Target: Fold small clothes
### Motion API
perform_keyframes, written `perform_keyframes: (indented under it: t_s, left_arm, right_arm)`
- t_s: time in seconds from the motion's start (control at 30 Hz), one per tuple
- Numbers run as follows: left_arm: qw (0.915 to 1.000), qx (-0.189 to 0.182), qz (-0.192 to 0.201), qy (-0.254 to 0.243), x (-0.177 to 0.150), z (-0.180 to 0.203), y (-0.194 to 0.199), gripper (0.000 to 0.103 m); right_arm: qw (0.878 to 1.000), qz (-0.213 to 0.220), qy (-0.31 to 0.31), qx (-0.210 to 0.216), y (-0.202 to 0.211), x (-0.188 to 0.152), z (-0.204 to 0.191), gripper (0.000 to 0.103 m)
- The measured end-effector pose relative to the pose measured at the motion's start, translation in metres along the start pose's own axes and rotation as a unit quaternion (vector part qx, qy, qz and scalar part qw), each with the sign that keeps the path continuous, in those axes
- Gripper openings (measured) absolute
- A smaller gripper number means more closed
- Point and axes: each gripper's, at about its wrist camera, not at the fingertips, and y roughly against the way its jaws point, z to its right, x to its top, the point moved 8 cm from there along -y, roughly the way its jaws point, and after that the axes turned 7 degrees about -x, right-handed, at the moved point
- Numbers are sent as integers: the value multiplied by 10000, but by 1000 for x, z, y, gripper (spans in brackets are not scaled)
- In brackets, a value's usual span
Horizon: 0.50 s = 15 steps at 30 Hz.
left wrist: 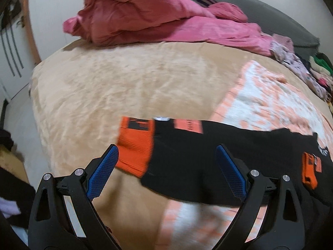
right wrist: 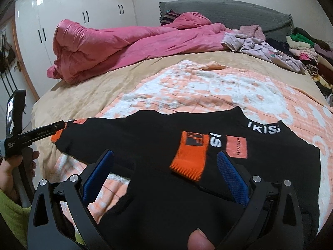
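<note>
Both grippers are spread wide with nothing between the pads. The black sweatshirt (right wrist: 145,145) lies flat on the peach-and-white blanket (right wrist: 197,87), just ahead of and under both tools.

Left gripper (left wrist: 166,166): the orange cuff (left wrist: 135,145) of the near sleeve sits just ahead, toward your left finger (left wrist: 102,173), with the black sleeve running across to the right finger. This view is motion-blurred, so I can't tell whether the pads touch cloth.

Right gripper (right wrist: 165,173): the other orange cuff (right wrist: 189,156) is already folded onto the chest, lying between your fingers, closer to the right one. The collar lettering is further ahead.

Likely step: bring the left sleeve in over the body.

- Drop the left tool straight onto the cuff and pinch the ribbing only, not the blanket below.
- Lift low and carry the sleeve toward the right tool so it lands beside the folded cuff.
- Keep the right tool pressing the body so the fleece doesn't drag.
- The knit looks thick, so close fully before lifting.
</note>
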Motion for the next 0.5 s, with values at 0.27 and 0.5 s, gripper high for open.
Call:
perform_keyframes:
  t_s: [0.27,0.5]
  left_arm:
    - [9994,9,-67,333,-1,-29,-24,87]
    - [9987,-72,-215,452,-7,-33,-51,78]
  right_arm:
    - [9997,-142,106,141,-17,1,-16,99]
    - [9990,-348,246,145,-38,-5,-29,99]
